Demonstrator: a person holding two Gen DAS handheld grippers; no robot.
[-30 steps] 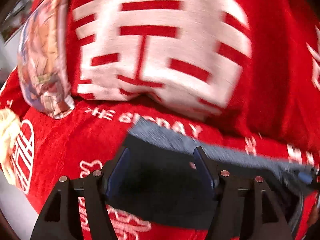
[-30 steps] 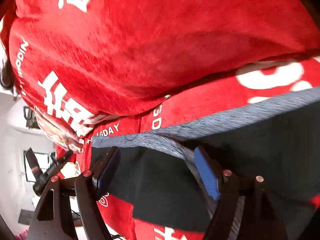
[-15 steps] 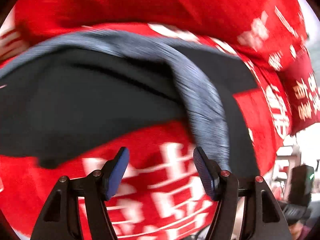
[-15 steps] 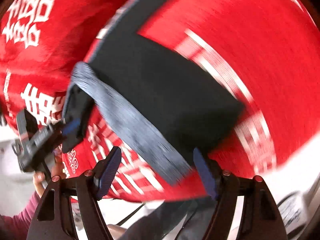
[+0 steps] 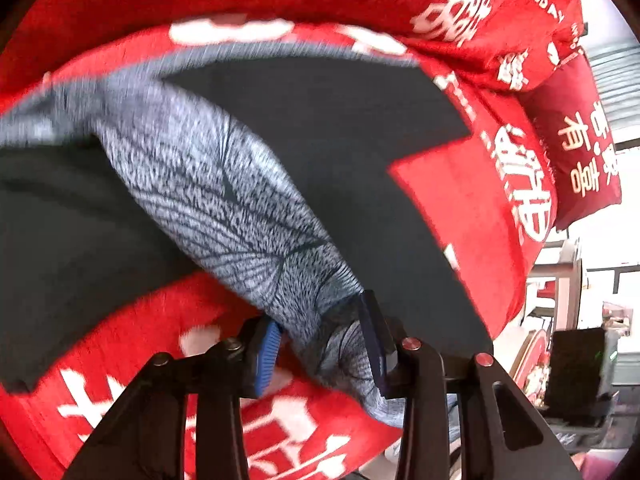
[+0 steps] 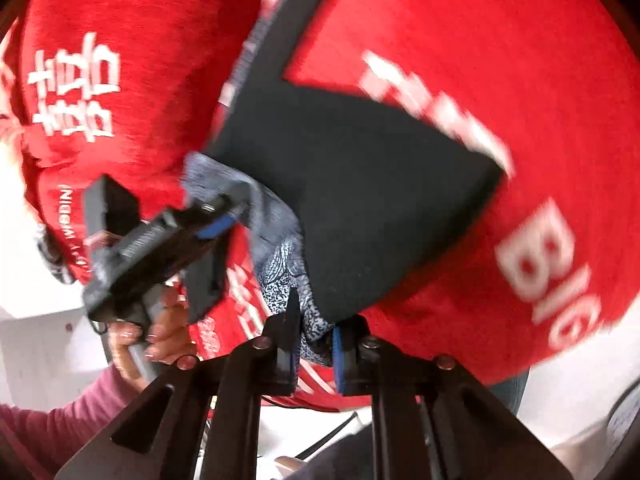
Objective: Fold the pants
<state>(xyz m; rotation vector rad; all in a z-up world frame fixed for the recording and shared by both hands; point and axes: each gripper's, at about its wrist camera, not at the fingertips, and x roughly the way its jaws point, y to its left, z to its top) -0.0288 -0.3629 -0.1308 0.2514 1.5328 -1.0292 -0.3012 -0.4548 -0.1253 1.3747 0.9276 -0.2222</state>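
Dark pants (image 5: 340, 152) with a grey mottled waistband (image 5: 224, 208) lie on a red blanket (image 5: 472, 196) with white characters. My left gripper (image 5: 320, 336) is shut on the waistband near the blanket's edge. In the right wrist view the pants (image 6: 360, 200) run away up the frame, and my right gripper (image 6: 314, 336) is shut on the waistband (image 6: 280, 264) at its near end. The left gripper (image 6: 212, 224) shows there too, gripping the waistband's other end, held by a hand.
Red pillows (image 5: 576, 136) with white characters lie at the blanket's far right. Beyond the bed edge are room furniture and a dark device (image 5: 576, 368). A person's hand and pink sleeve (image 6: 48, 420) are at lower left in the right wrist view.
Both grippers were open over the pants; they swung round to the waistband at the bed's edge and closed on it, one at each end.
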